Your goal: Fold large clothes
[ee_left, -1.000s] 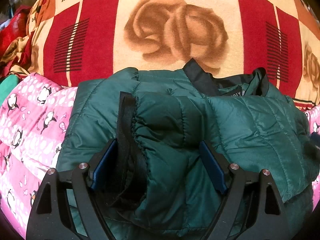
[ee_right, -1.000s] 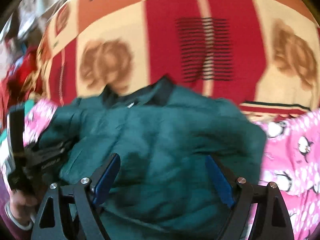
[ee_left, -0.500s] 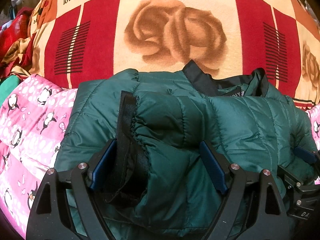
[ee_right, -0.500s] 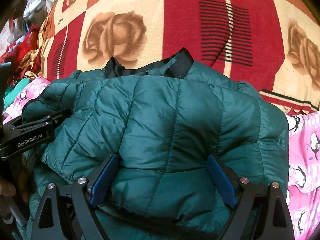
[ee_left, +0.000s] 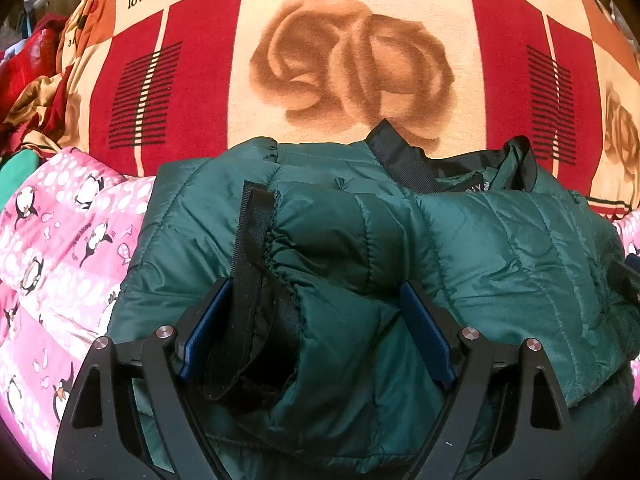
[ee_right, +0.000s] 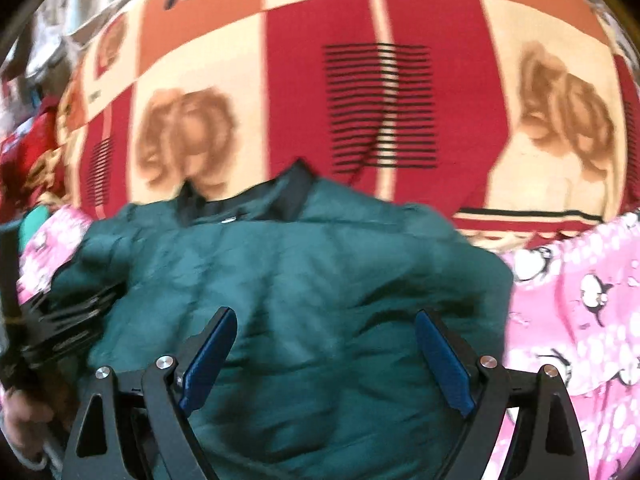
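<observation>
A dark green puffer jacket (ee_left: 500, 248) lies folded on the bed, its black collar (ee_left: 404, 164) at the far side. One sleeve is laid across the body, ending in a black cuff (ee_left: 252, 256). My left gripper (ee_left: 314, 292) stands open low over the jacket, and that sleeve end lies between its blue pads (ee_left: 426, 336). In the blurred right wrist view my right gripper (ee_right: 324, 320) is open above the jacket (ee_right: 304, 280) with only the jacket's surface below it. The left gripper (ee_right: 68, 320) and the hand (ee_right: 20, 412) holding it show at the left edge there.
A red, orange and cream blanket (ee_left: 360, 68) with rose prints covers the bed beyond the jacket. Pink penguin-print bedding (ee_left: 60, 248) lies on both sides of the jacket (ee_right: 580, 312). Crumpled red and green clothes (ee_left: 28, 80) are heaped at the far left.
The right gripper moved in close over the jacket, then drew back, so more blanket shows now. In the left wrist view it has slid almost out at the right edge. The left gripper stayed put.
</observation>
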Motion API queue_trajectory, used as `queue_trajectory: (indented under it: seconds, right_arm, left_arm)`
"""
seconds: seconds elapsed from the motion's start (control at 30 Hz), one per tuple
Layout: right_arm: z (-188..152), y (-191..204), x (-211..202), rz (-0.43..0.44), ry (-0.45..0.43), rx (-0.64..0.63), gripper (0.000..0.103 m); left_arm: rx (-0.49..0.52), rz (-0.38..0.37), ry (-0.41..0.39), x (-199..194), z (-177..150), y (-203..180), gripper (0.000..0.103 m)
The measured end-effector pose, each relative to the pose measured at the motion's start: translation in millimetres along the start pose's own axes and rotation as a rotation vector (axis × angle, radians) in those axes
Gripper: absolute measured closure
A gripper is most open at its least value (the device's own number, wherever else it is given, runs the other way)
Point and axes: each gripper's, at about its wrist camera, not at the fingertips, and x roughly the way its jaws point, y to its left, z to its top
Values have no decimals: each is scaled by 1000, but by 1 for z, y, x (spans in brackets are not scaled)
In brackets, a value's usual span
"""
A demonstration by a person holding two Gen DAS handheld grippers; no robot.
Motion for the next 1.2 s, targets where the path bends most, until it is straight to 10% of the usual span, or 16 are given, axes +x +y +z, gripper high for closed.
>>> queue_trajectory:
  seconds: [0.4,0.67,1.2]
  right_arm:
    - [-4,-27,47,-60,113,51,10]
    - [-8,-15,-10,-83,12,41,10]
    - [-51,-14,-43,-126,74,49,10]
  left_arm:
    - [9,10,3,1,0,-1,16]
    - [-19,-51,42,-4,11,11,16]
    - [-42,-37,59,-82,-6,62,16]
